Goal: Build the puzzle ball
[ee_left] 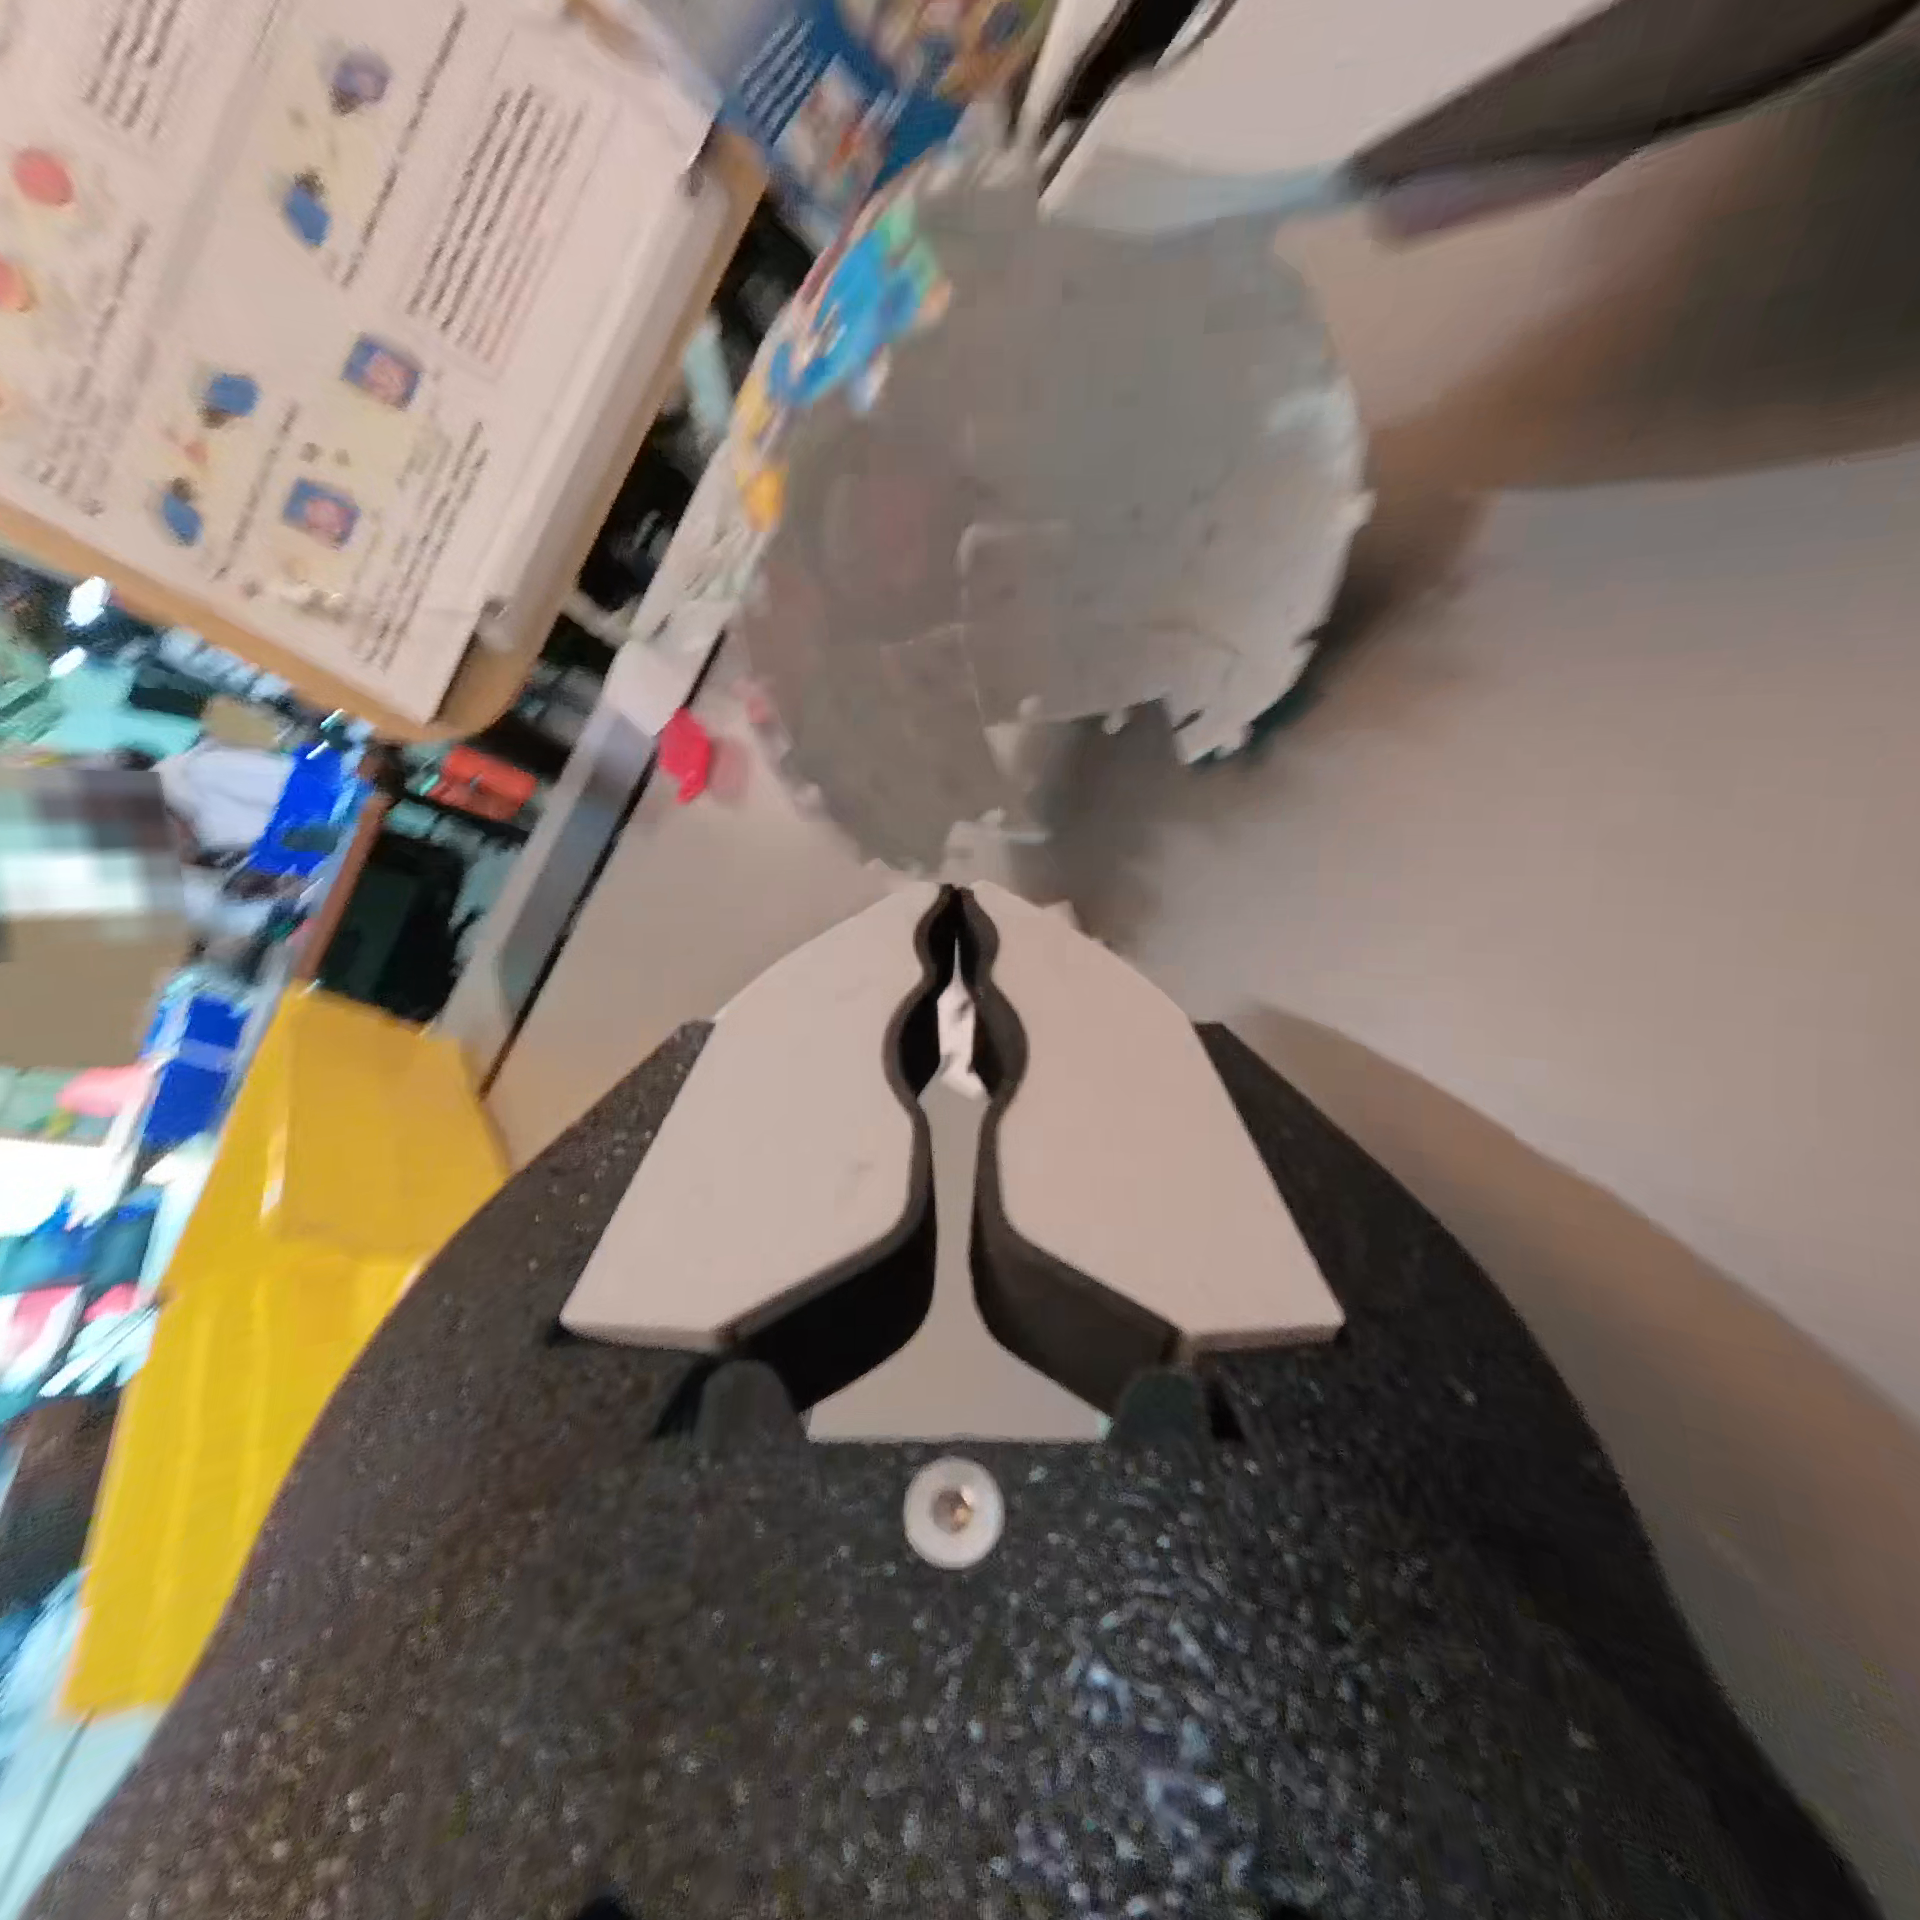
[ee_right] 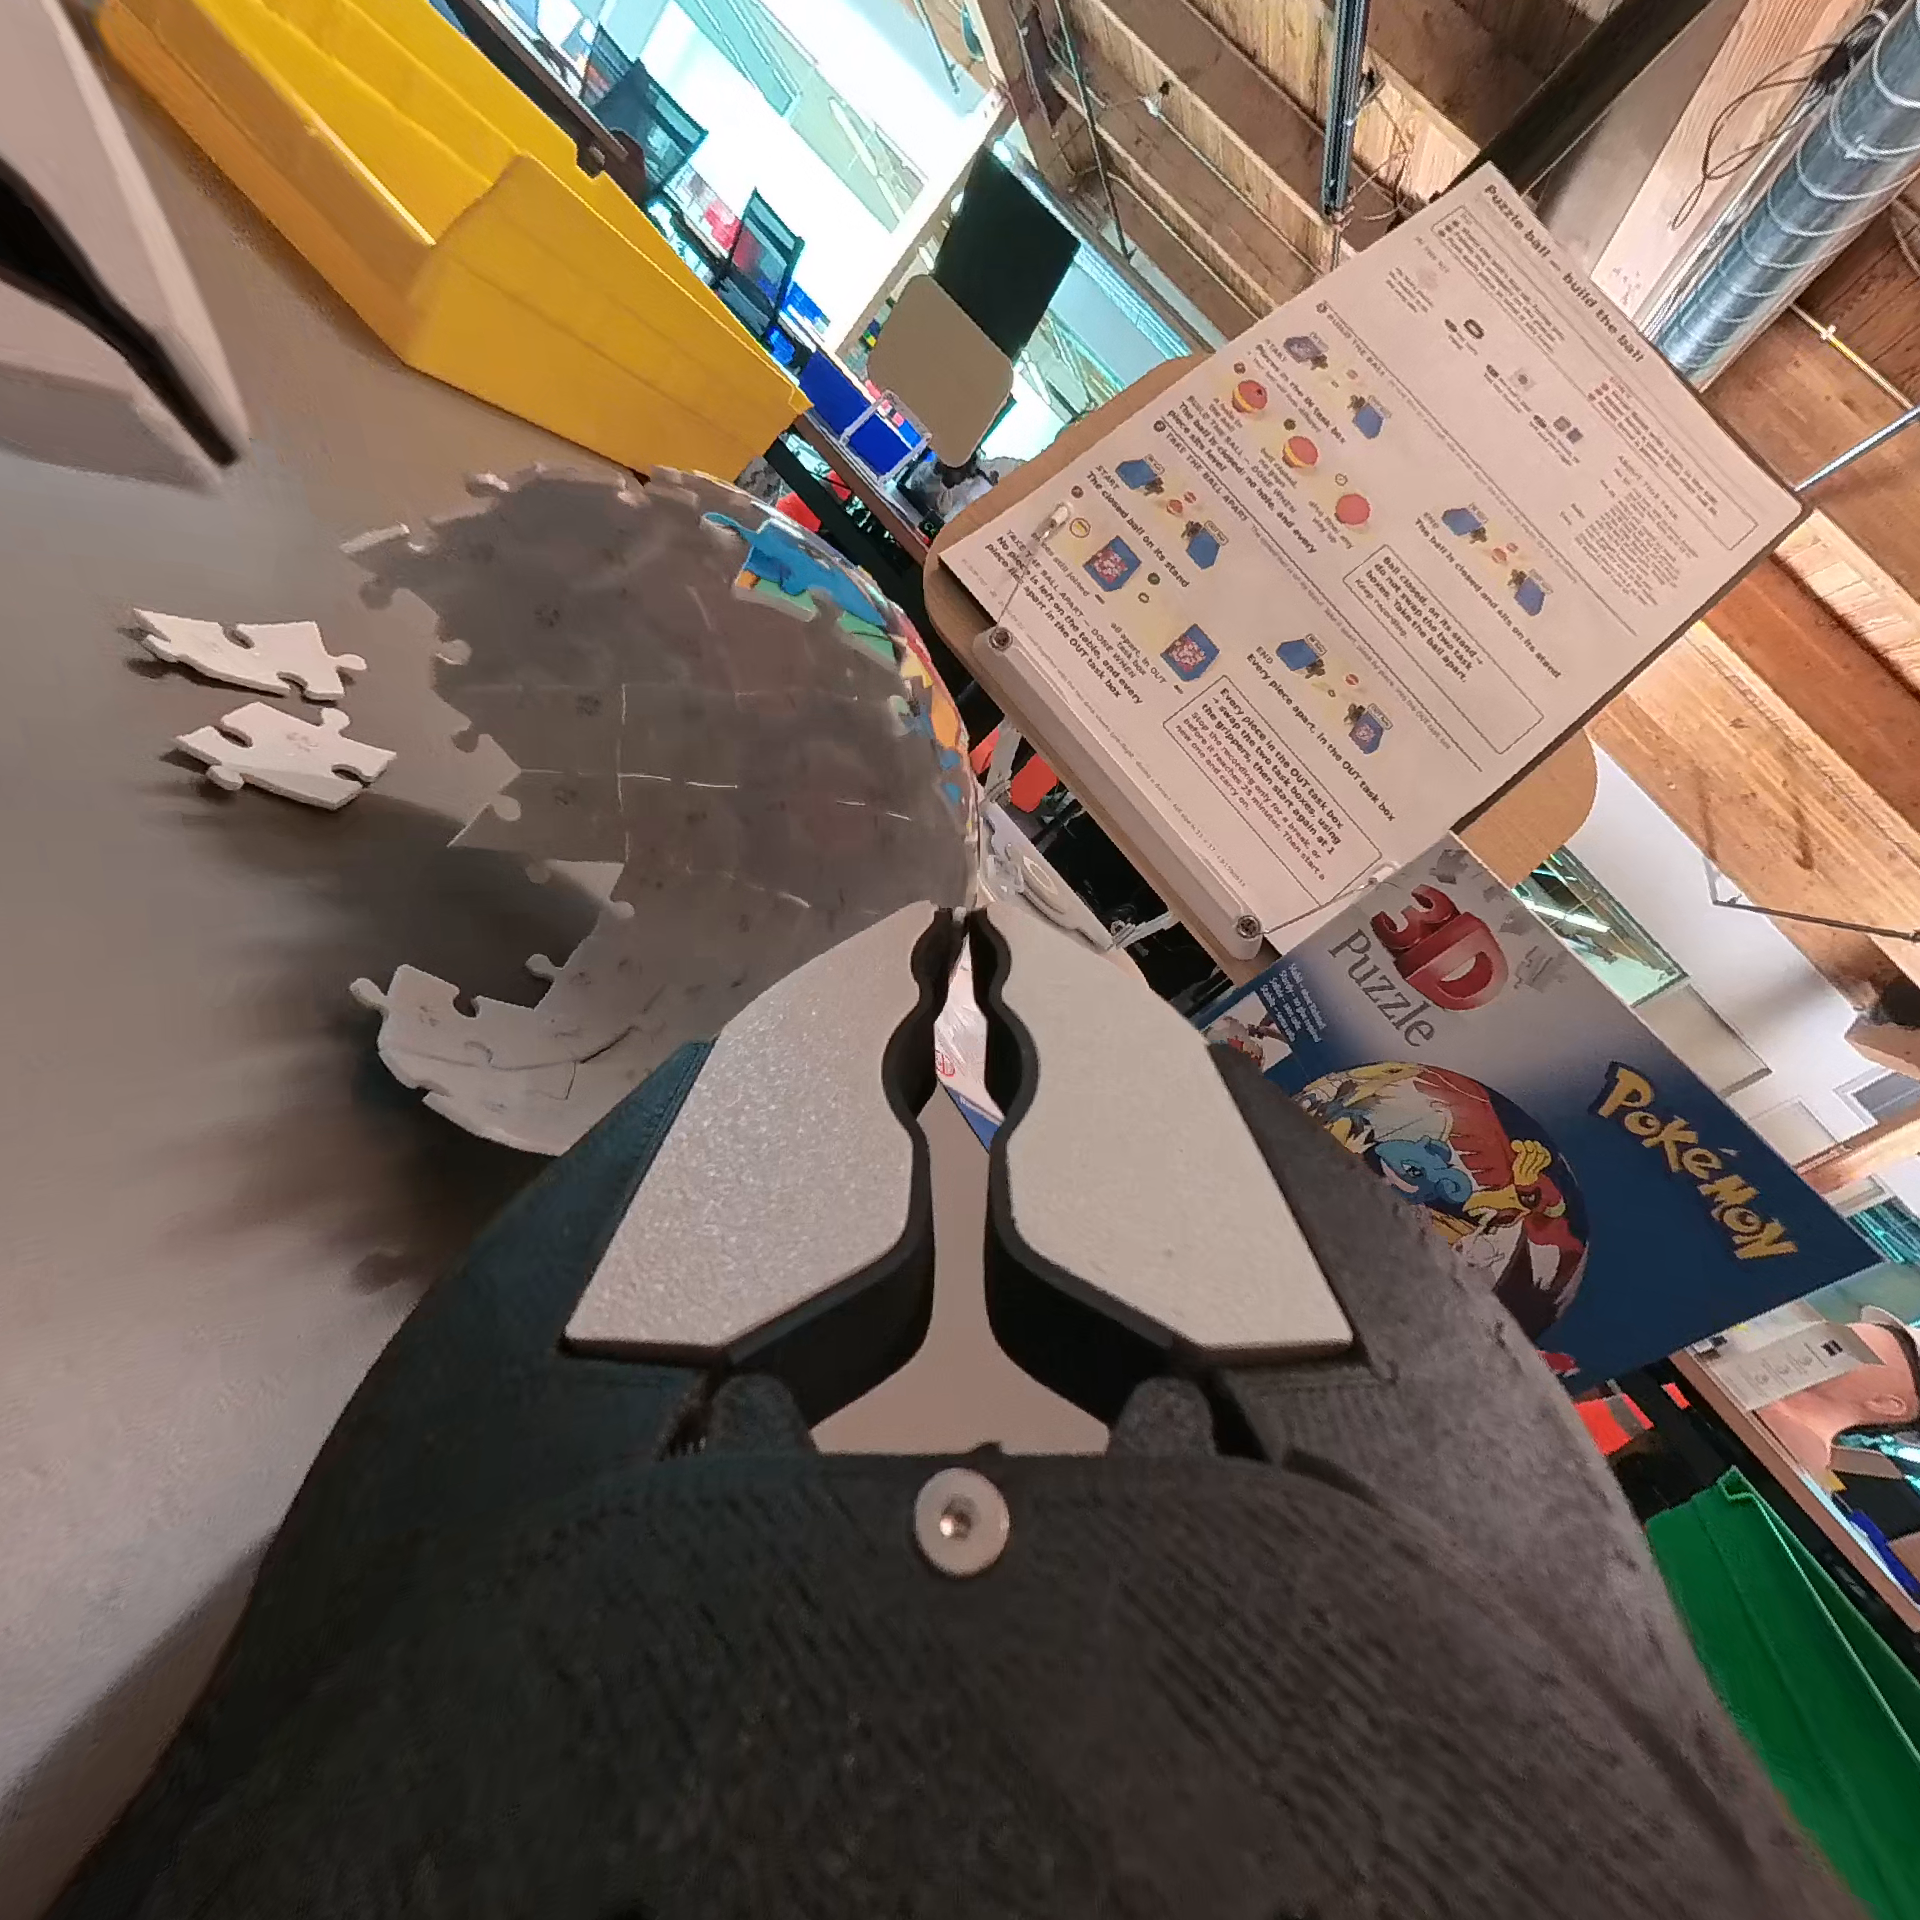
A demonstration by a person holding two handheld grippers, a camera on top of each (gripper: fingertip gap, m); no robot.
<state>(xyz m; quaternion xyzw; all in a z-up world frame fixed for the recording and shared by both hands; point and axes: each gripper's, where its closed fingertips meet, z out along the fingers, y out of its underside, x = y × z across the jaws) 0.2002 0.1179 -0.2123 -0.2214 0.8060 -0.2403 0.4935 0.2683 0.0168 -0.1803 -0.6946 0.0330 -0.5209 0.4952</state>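
Grey tabletop (ee_right: 156, 1039) in a workshop with timber ceiling beams and a ribbed metal duct (ee_right: 1787, 177). The partly built puzzle ball (ee_right: 707, 748), an open shell showing its grey inner face with a coloured printed edge, stands on its jagged rim, which meets the tabletop at lower left in the right wrist view. The right gripper (ee_right: 961, 920) has its fingertips pressed together on the shell's edge. The left gripper (ee_left: 951, 896) is likewise closed at the tips, pinching the lower edge of the same shell (ee_left: 1039, 520); this view is motion-blurred.

Two loose white puzzle pieces (ee_right: 265, 696) lie flat on the tabletop, near the shell but apart from it. Yellow bins (ee_right: 499, 260) sit at the far side of the tabletop. A printed instruction sheet (ee_right: 1371, 540) is mounted on a tilted board behind the ball, and a blue puzzle box (ee_right: 1558, 1122) stands beneath that board. A green bin (ee_right: 1787, 1662) shows at the lower right edge. In the left wrist view the same sheet (ee_left: 312, 312) and one yellow bin (ee_left: 291, 1247) appear, with blurred, cluttered shelving beyond.
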